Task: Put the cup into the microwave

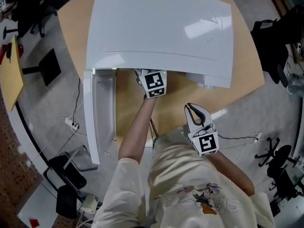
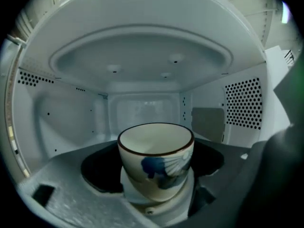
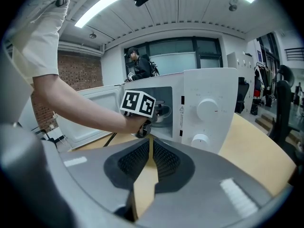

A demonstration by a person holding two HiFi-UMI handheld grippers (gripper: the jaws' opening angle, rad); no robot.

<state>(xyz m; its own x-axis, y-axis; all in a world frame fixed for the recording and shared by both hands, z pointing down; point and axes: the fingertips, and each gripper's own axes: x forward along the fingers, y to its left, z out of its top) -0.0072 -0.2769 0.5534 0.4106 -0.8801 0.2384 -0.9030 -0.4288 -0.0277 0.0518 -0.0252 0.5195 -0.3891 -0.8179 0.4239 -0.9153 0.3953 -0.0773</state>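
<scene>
A cream cup (image 2: 156, 148) with a brown rim and a blue pattern stands upright between the jaws of my left gripper (image 2: 154, 172), which is shut on it. Cup and gripper are inside the white microwave (image 1: 161, 32) cavity, just above its floor. In the head view only the left gripper's marker cube (image 1: 155, 84) shows at the oven's mouth; the jaws and cup are hidden under the top. The microwave door (image 1: 91, 120) hangs open to the left. My right gripper (image 1: 196, 114) hovers shut and empty, near the person's body, off the table's front edge.
The microwave's control panel with two knobs (image 3: 208, 109) faces the right gripper view. The round wooden table (image 1: 247, 75) carries the oven. Office chairs (image 1: 278, 163), cables and a power strip (image 1: 72, 124) lie on the floor around. A person stands far behind.
</scene>
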